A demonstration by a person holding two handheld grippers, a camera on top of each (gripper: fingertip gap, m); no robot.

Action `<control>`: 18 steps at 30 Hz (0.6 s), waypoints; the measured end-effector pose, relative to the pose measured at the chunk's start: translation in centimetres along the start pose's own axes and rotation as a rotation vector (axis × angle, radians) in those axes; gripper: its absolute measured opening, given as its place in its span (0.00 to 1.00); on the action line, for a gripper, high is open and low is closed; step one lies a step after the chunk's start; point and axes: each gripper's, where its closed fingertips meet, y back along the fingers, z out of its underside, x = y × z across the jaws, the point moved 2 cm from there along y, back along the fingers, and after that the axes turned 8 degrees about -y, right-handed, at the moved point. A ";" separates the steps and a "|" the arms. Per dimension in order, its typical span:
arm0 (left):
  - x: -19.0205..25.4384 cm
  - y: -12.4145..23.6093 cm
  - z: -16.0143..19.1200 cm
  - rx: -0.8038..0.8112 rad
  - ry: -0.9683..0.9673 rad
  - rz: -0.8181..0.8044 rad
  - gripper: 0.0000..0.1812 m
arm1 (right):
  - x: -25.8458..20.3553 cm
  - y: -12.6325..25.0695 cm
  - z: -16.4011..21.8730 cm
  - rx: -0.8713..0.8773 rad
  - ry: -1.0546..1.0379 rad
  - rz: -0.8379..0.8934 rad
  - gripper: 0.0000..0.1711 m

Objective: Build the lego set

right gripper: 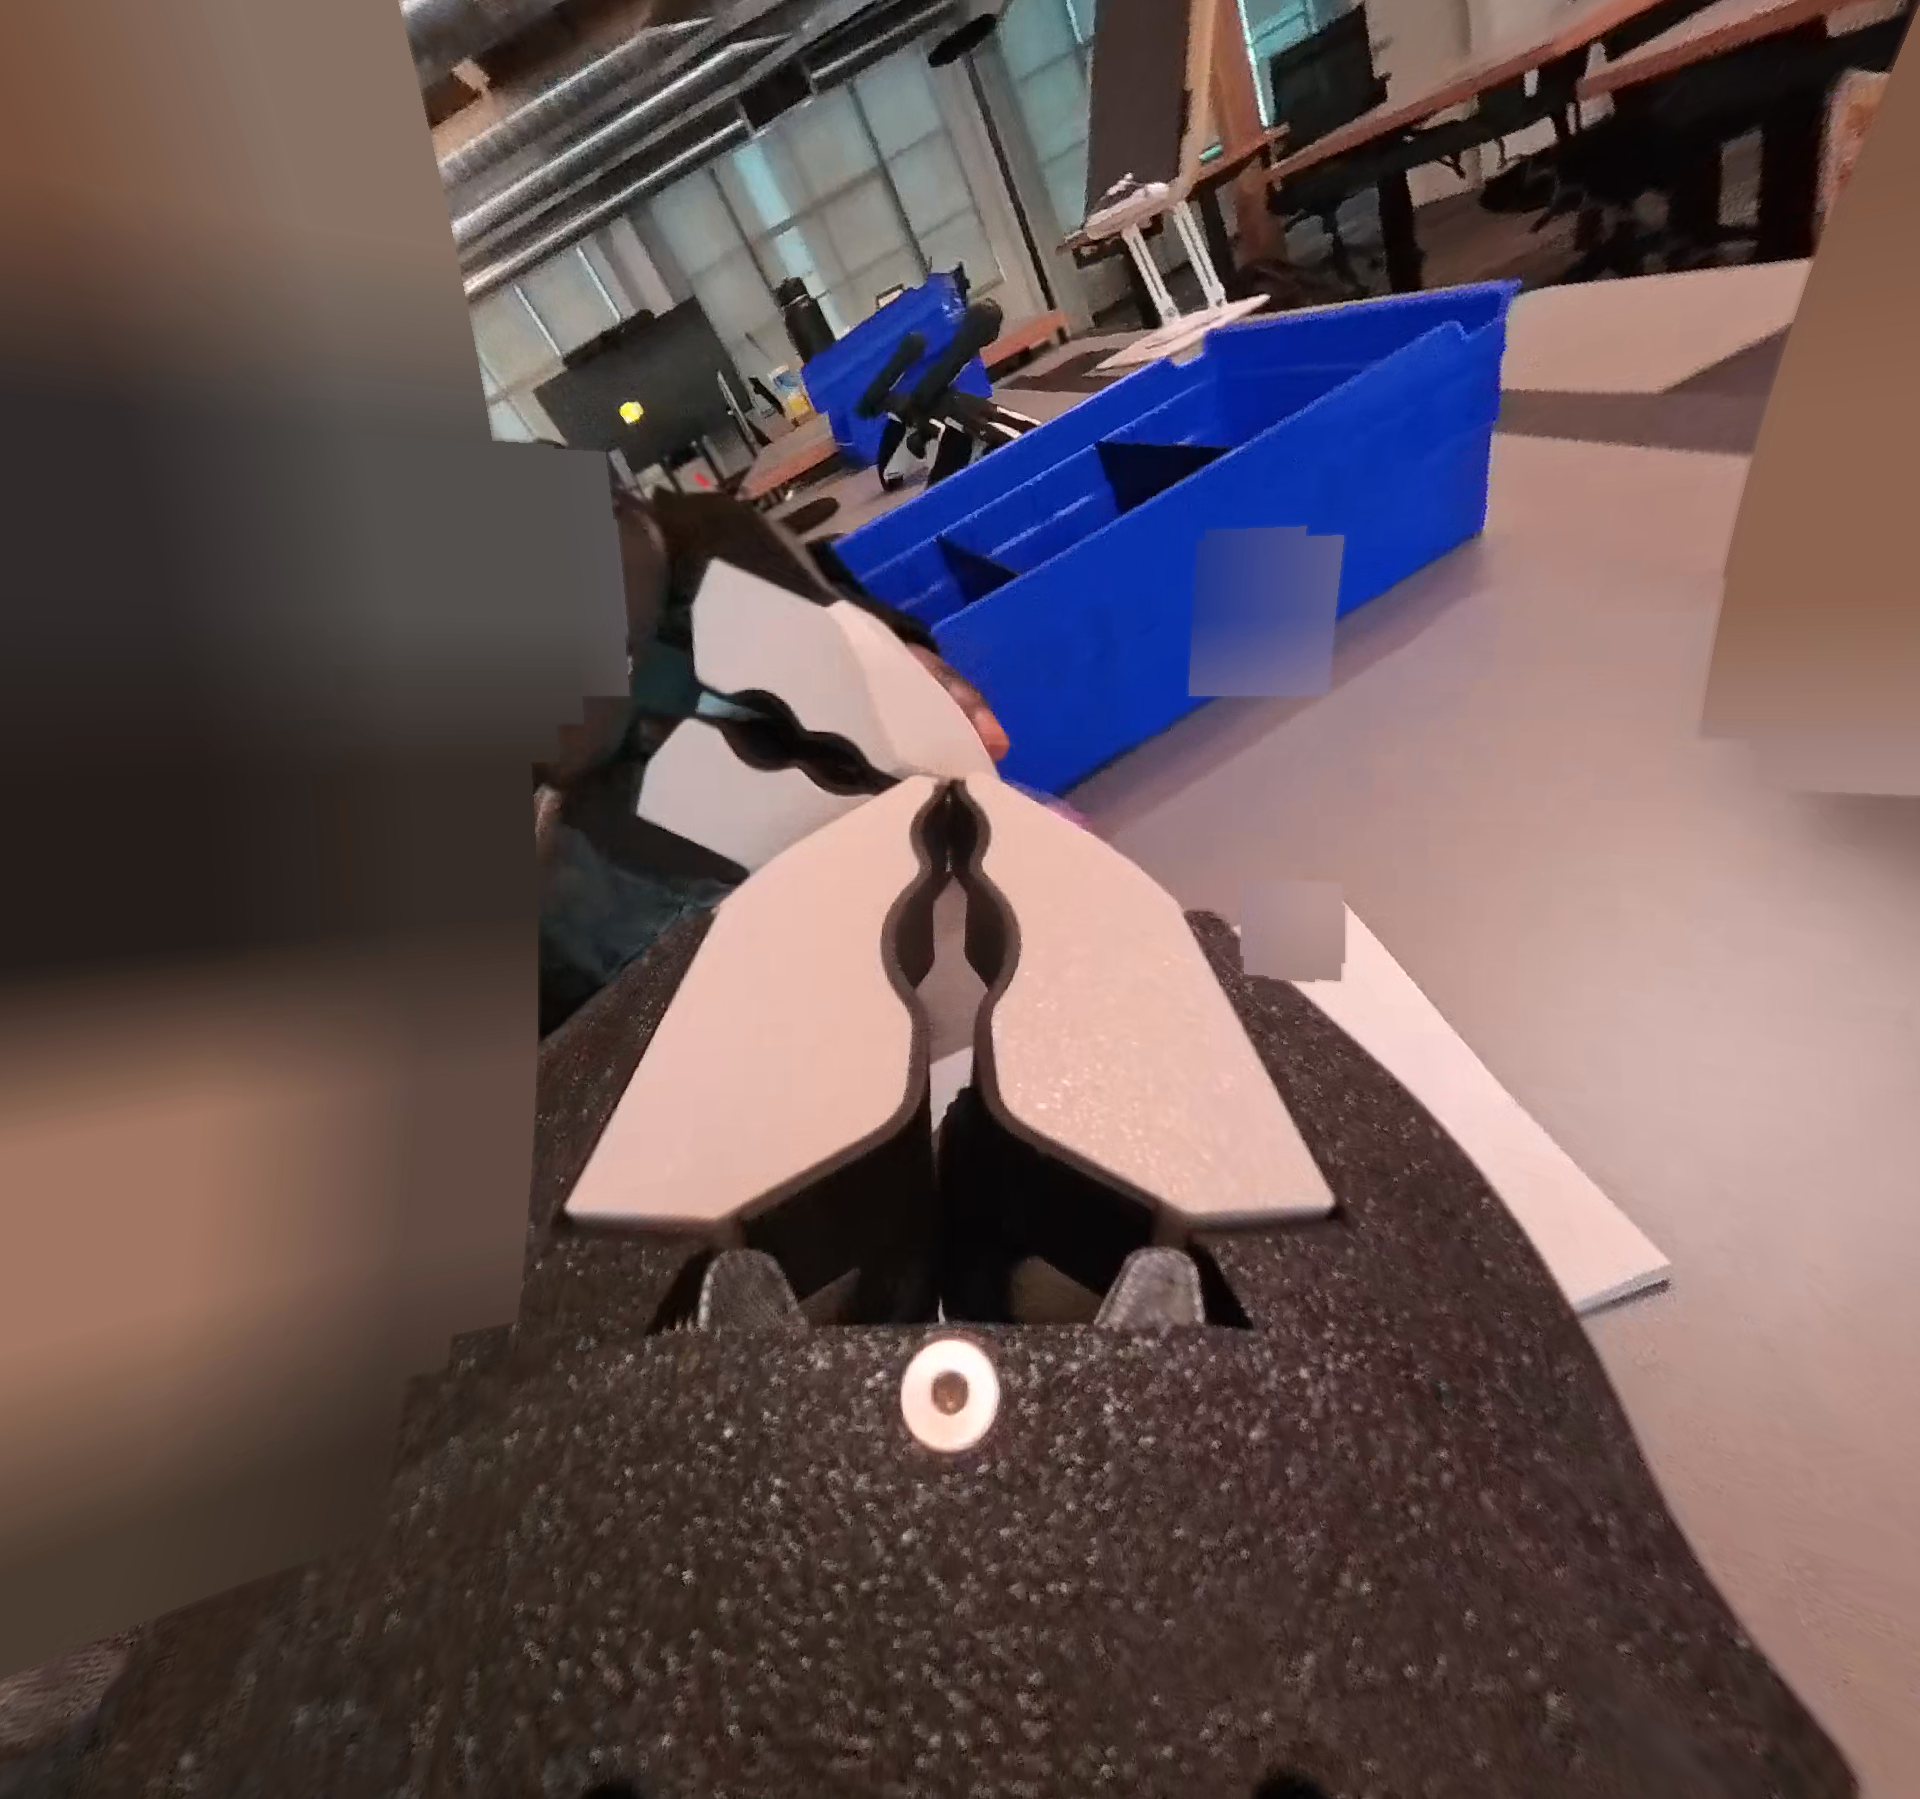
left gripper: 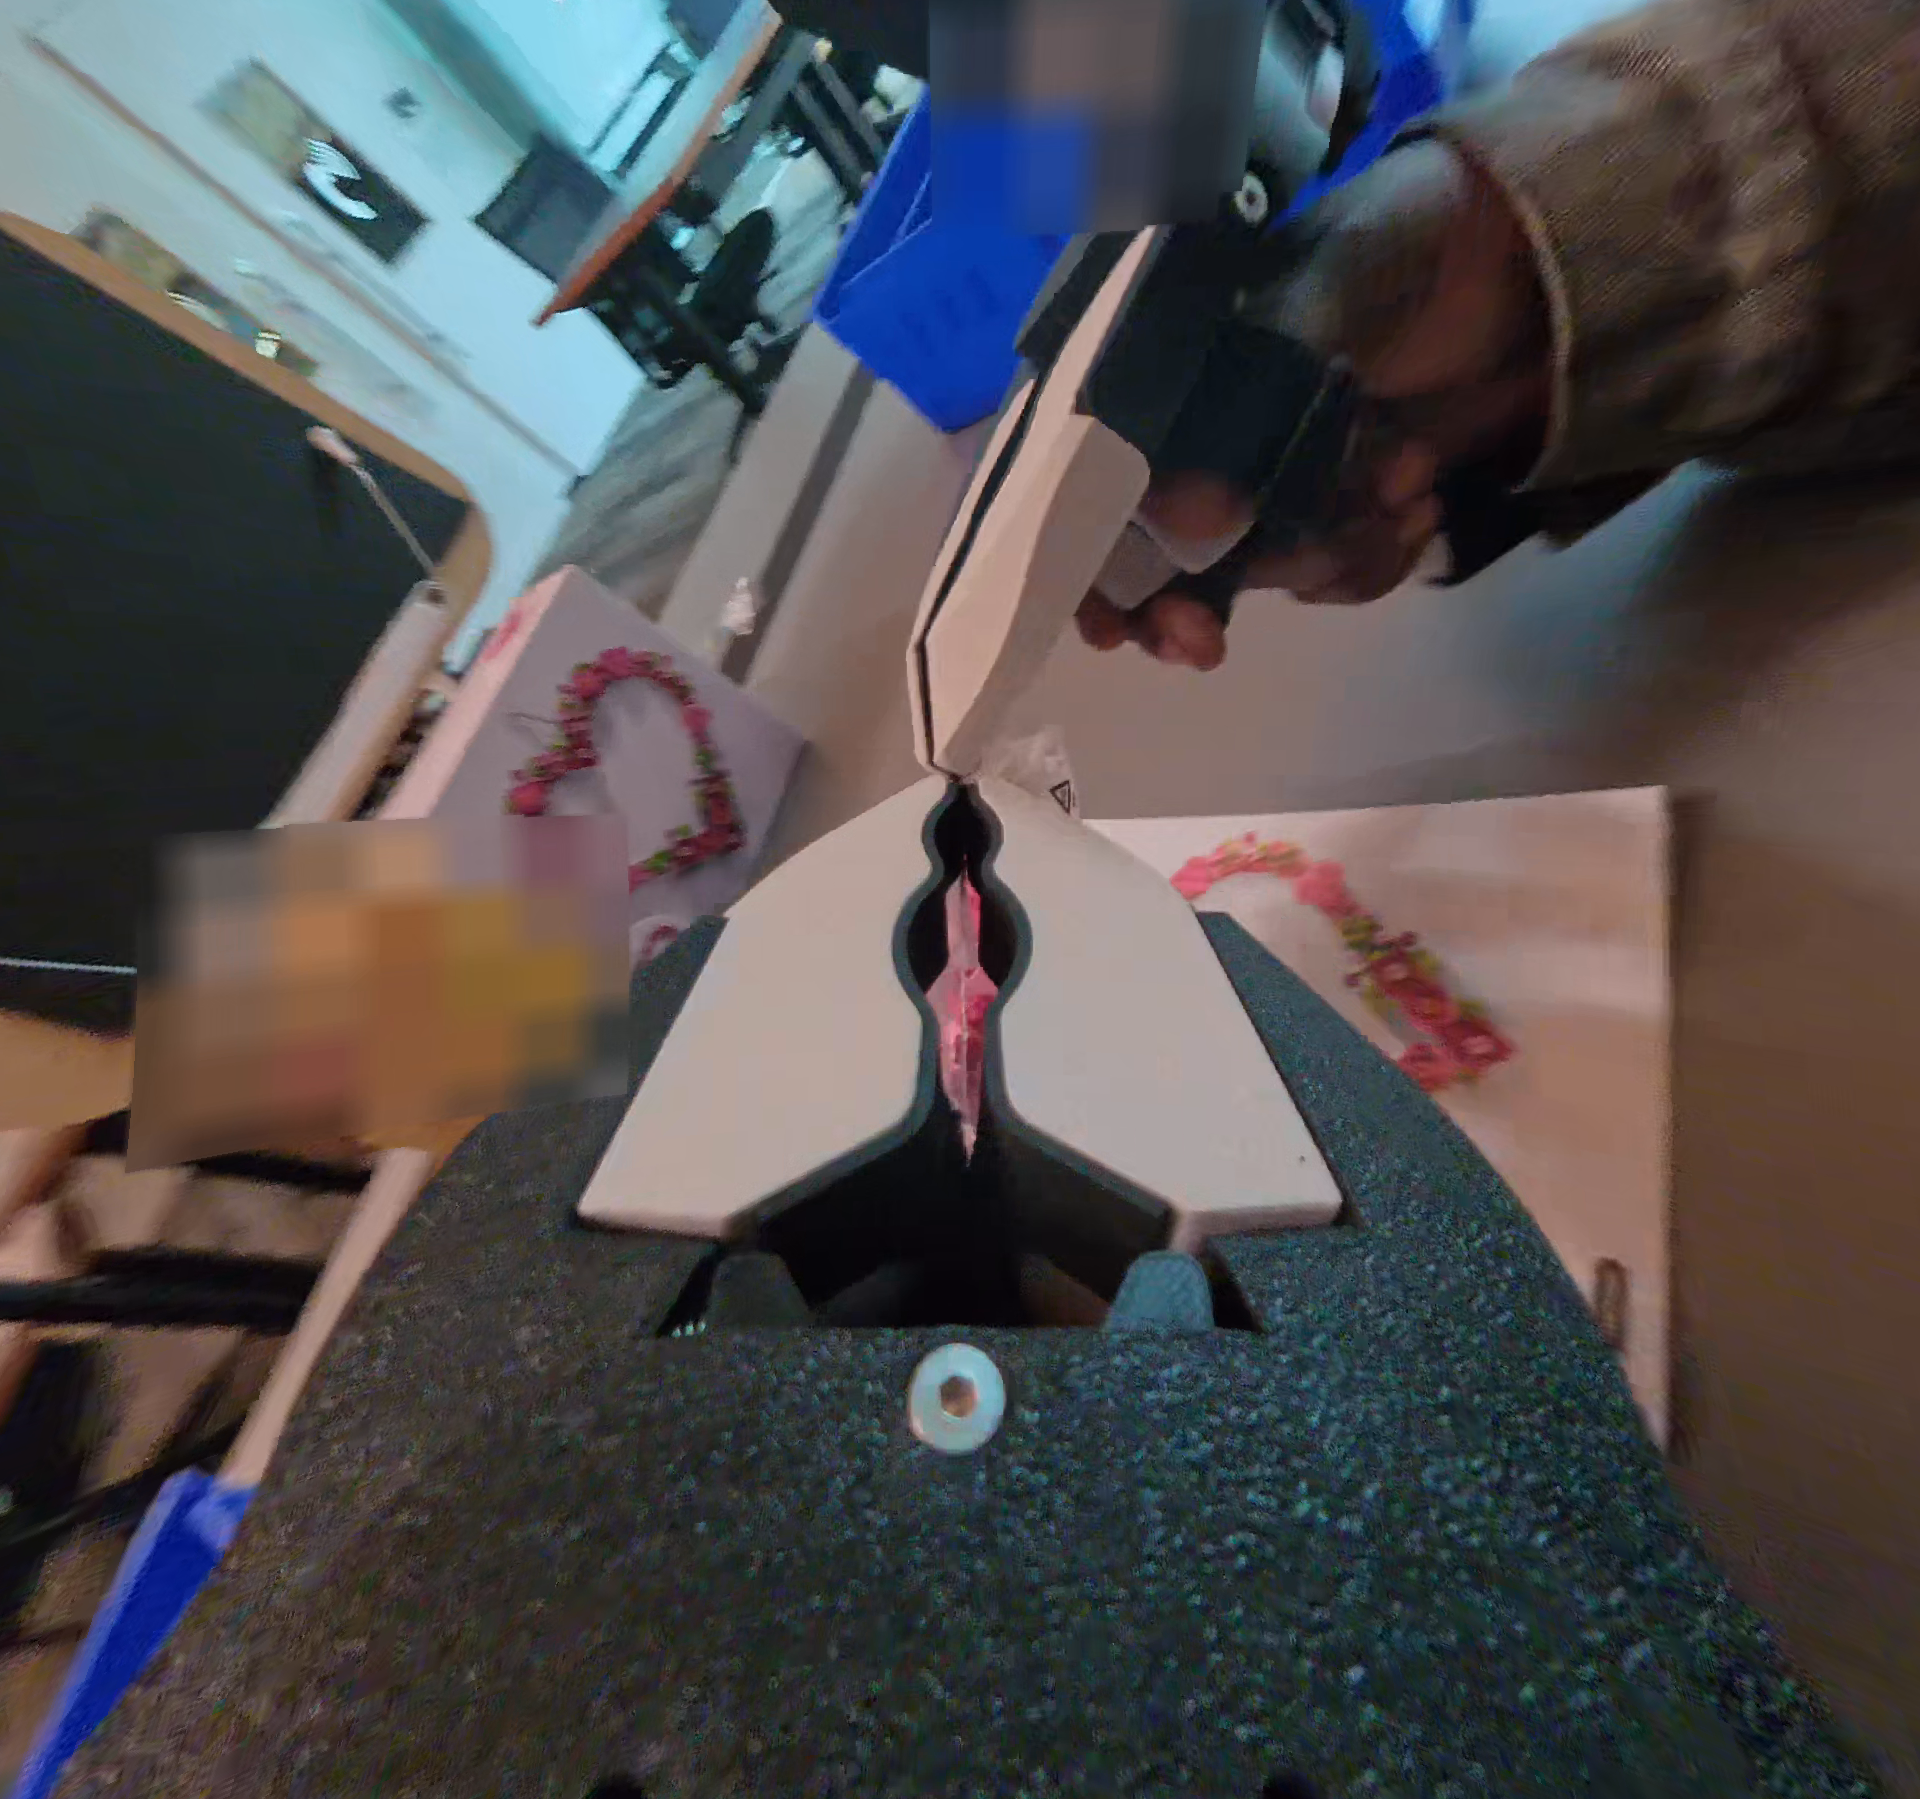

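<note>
Between the closed fingers of the left gripper (left gripper: 961, 793) sits a thin plastic bag (left gripper: 964, 1001) with pink pieces inside, pinched along the wavy inner edges of the jaws. Tip to tip with it comes the right gripper (left gripper: 940, 762), reaching down from above; its jaws are also pressed together, on the crumpled clear top of the same bag just past the left gripper's tips. A hand (left gripper: 1382, 461) in a mottled brown sleeve holds that right gripper's handle, up and to the right of the jaws.

Beyond the jaws on the left leans a white box (left gripper: 582, 669) printed with a heart of pink flowers. To the right of the jaws lies a flat white booklet (left gripper: 1538, 908) with the same heart picture. A blue bin (left gripper: 904, 315) stands farther back, partly hidden by the right gripper's body.

Seen from the right wrist, the right gripper (right gripper: 951, 793) has its fingers shut, tips meeting the left gripper (right gripper: 914, 762), which comes in from the left. The bag is barely visible here, only a sliver of pink beside the tips. Behind them on the grey table (right gripper: 1558, 814) stands the long blue bin (right gripper: 1091, 627) with dividers, and the booklet's edge (right gripper: 1455, 1126) lies right of the jaws.
</note>
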 end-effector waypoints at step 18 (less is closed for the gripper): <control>1.6 1.1 -0.2 0.228 0.671 0.348 0.00 | -1.0 1.5 -0.6 0.006 0.020 -0.034 0.16</control>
